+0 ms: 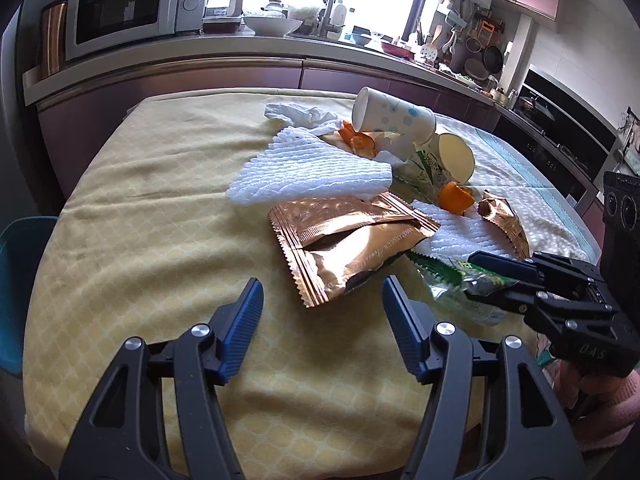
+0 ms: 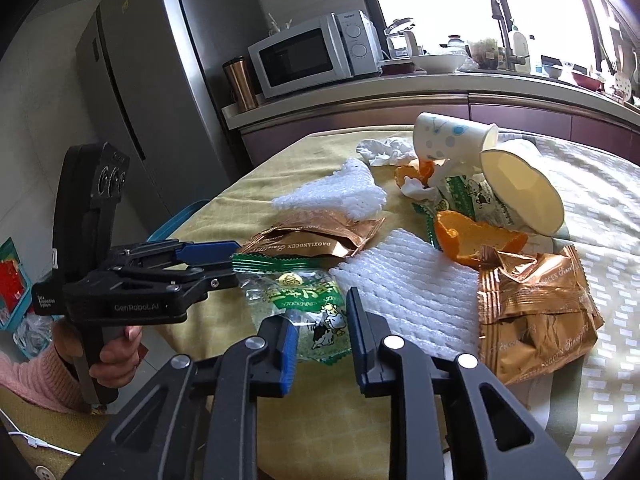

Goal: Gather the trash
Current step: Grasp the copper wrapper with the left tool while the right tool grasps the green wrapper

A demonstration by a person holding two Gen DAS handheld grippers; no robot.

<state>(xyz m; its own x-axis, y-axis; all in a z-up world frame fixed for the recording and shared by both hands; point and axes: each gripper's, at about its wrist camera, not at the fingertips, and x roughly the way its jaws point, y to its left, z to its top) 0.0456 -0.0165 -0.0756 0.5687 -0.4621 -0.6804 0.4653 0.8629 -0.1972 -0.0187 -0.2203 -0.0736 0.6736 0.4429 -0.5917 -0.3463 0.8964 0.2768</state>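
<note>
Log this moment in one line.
left gripper open over yellow tablecloth | right gripper shut on green-and-clear plastic snack wrapper | gold foil packet ahead

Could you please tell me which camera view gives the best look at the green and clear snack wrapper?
The right wrist view: the green and clear snack wrapper lies large and near-central, its printing legible, reaching between the right gripper fingers. In the left wrist view the wrapper is small, near the right edge, partly hidden behind that gripper's fingers.

1. A white microwave (image 1: 128,8) stands on the kitchen counter (image 1: 256,50).
2. A copper-coloured flask (image 2: 239,83) stands just left of it.
3. A white bowl (image 1: 272,24) sits to its right.
4. A grey fridge (image 2: 136,80) stands beyond the counter's end.
5. A yellow tablecloth (image 1: 152,240) covers the table.
</note>
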